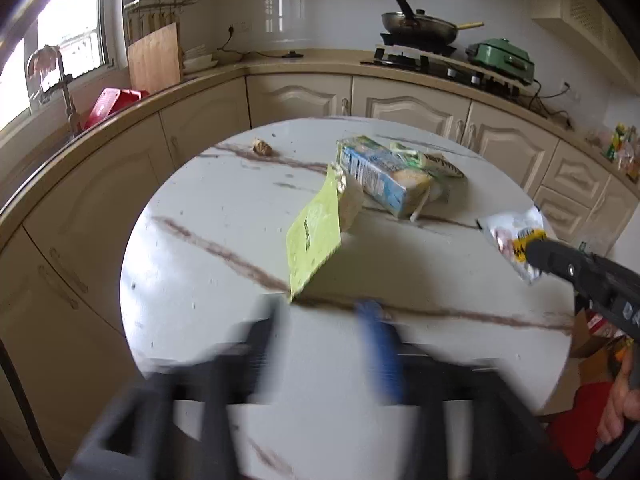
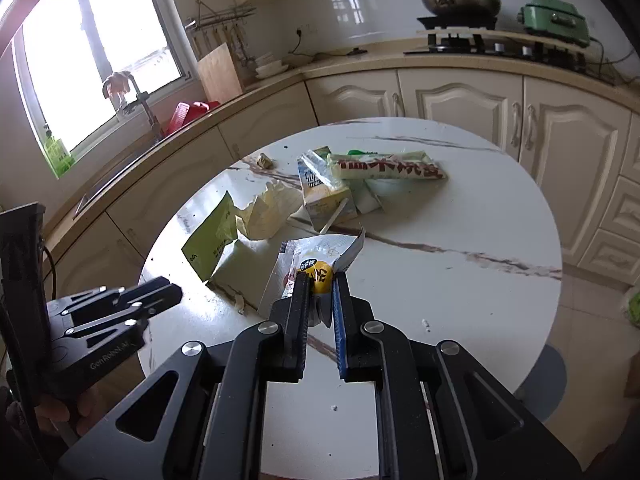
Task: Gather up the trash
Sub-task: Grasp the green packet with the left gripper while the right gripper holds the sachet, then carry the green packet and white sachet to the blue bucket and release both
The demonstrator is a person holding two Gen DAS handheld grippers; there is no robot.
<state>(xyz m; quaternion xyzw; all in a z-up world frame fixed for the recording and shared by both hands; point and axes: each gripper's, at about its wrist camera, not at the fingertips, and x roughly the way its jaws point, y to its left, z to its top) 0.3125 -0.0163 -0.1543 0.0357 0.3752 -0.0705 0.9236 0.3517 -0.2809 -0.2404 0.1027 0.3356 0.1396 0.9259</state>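
Left gripper [image 1: 324, 316] blurred, fingers spread wide, gripping nothing; green packet [image 1: 314, 236] just past the tips on the marble table [image 1: 208, 248]. Right gripper [image 2: 322, 280] pinched on white wrapper [image 2: 316, 256]; carton [image 2: 324, 192] beyond. Cream cabinets [image 2: 452, 96] behind.

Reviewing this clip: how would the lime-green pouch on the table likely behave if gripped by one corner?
The lime-green pouch looks like thin film, creased and partly propped up, so probably light and floppy. It may sag or fold under the pads, and slide easily on the glossy table.
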